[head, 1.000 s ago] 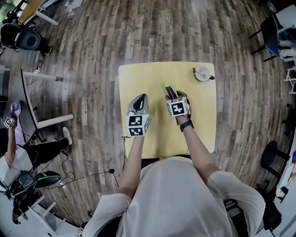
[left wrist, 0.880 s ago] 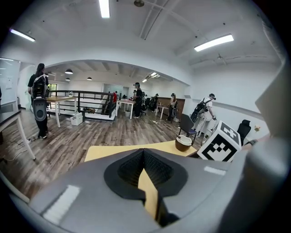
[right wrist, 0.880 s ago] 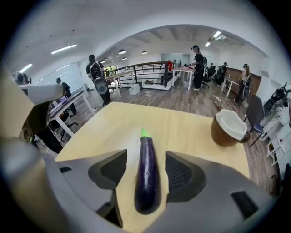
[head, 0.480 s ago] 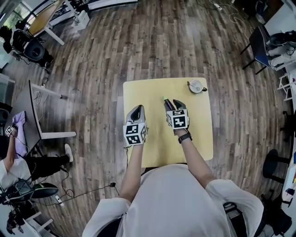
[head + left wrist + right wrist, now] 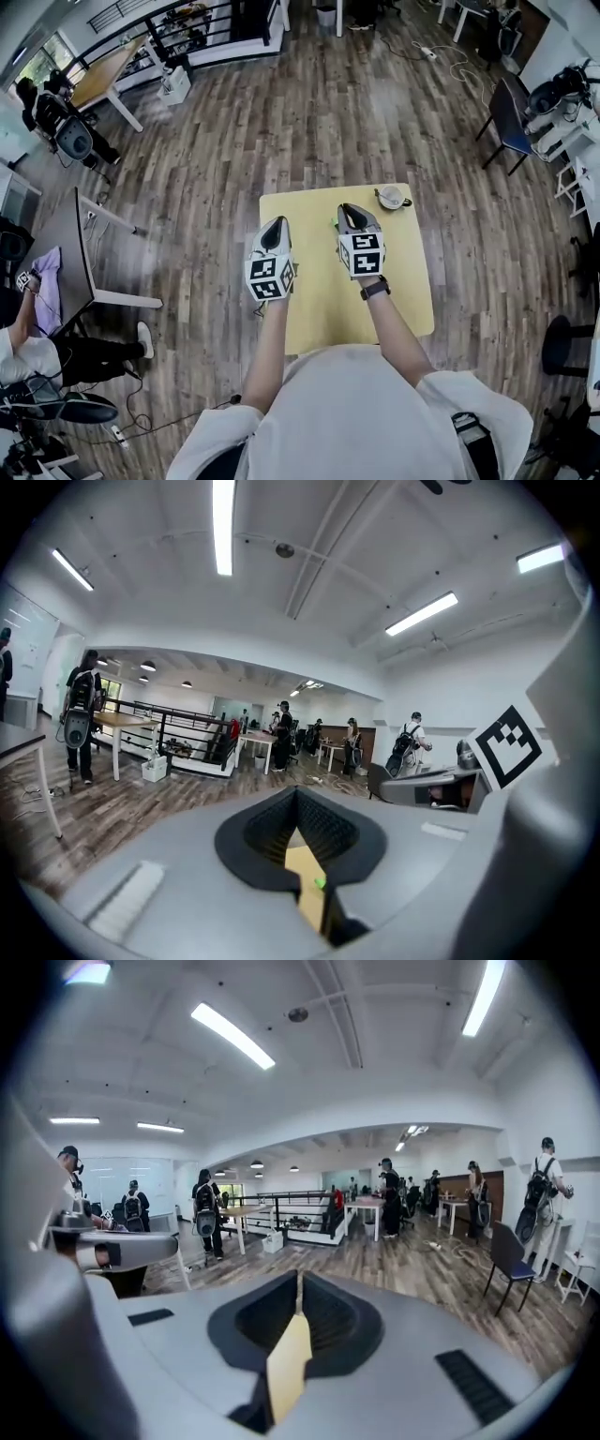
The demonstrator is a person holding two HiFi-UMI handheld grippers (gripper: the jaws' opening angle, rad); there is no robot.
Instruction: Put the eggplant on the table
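Observation:
The eggplant lies on the yellow table [image 5: 403,281]. Only its green stem end [image 5: 333,223] shows in the head view, just left of my right gripper [image 5: 349,210], which hides the dark body. That gripper hangs above the table with its jaws closing, tips nearly together and nothing between them [image 5: 298,1283]. My left gripper [image 5: 275,227] is held up beside it, shut and empty [image 5: 296,794]. Through its jaw slit I see a strip of table [image 5: 302,869] and the eggplant's green speck [image 5: 320,883].
A white cup [image 5: 391,197] stands at the table's far right corner. Wood floor surrounds the table. A dark chair [image 5: 506,112] is at the far right and a desk [image 5: 56,253] at the left. People stand at desks [image 5: 384,1206] in the distance.
Both grippers have risen off the table. The right one, which was round the eggplant, has come away from it and its jaws have closed. The head view now takes in more floor.

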